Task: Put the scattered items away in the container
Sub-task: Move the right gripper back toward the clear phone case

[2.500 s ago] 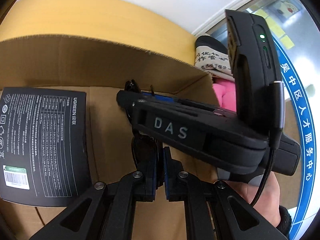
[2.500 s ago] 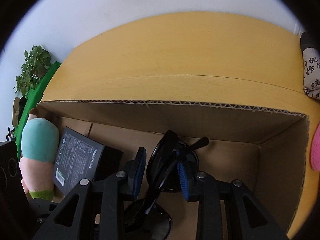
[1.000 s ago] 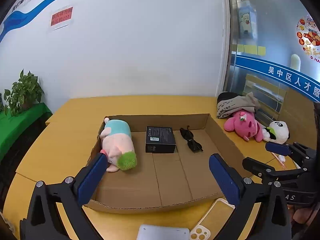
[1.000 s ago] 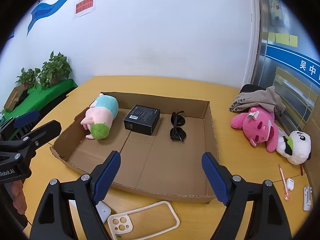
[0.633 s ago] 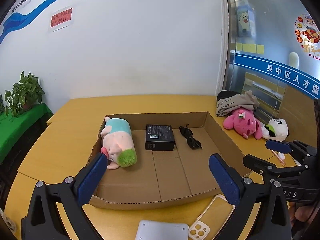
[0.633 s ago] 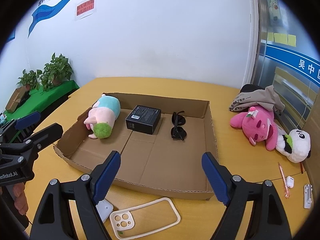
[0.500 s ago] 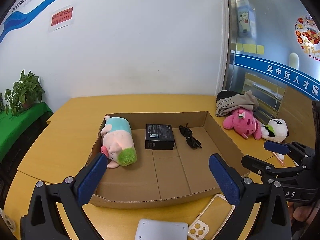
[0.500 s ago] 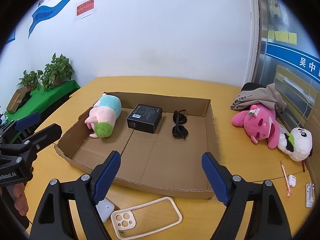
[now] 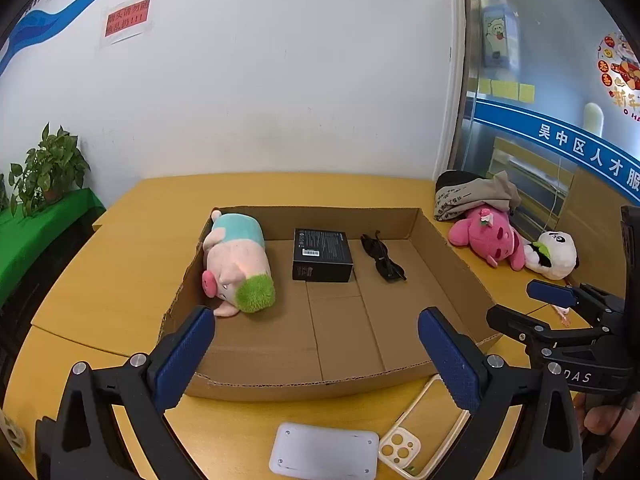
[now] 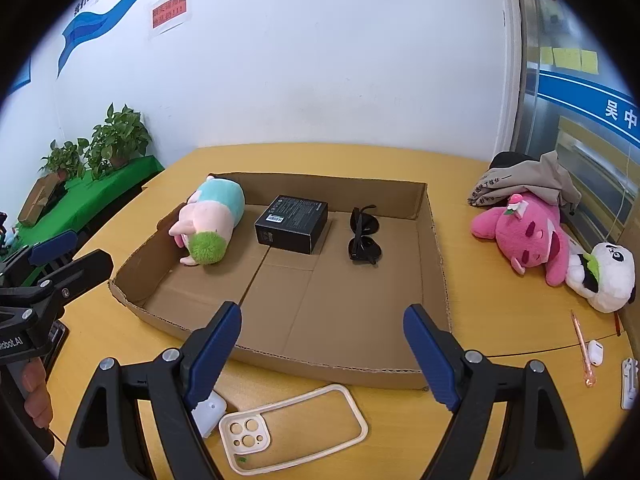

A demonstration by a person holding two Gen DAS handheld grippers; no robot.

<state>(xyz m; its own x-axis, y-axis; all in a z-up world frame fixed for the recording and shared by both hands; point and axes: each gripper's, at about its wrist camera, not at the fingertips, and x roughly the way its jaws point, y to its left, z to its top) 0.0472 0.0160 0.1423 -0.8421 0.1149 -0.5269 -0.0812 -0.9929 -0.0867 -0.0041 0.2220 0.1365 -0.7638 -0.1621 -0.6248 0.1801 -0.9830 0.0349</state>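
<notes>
Left gripper (image 9: 316,334): jaws spread wide, nothing between the blue pads; held above the near edge of the box.
Right gripper (image 10: 322,334): jaws equally wide apart, empty; also above the box's near edge, with a hand (image 10: 36,394) gripping the other tool at the far left of this view.
Box (image 10: 332,354): shallow open cardboard tray on the yellow table (image 10: 500,320), holding 3 items in a row along its far half.
Pig plush (image 10: 210,220): lies at the box's left side against the wall, green tuft facing the near side.
Black carton (image 10: 292,222): centre of the row, just right of the plush, label upward.
Sunglasses (image 10: 363,234): folded, right of the carton, apart from it.
Phone case (image 10: 292,426): cream, on the table just outside the near wall, between the 2 grippers.
White object (image 10: 208,410): small, beside the case's left end, partly hidden by a finger; possibly an earbud case.
Grey plate (image 9: 324,456): flat on the table left of the case.
Pink plush (image 10: 524,232), panda (image 10: 608,276): touching each other on the table right of the box, well apart from it.
Pen (image 10: 581,350): on the table near the panda.
</notes>
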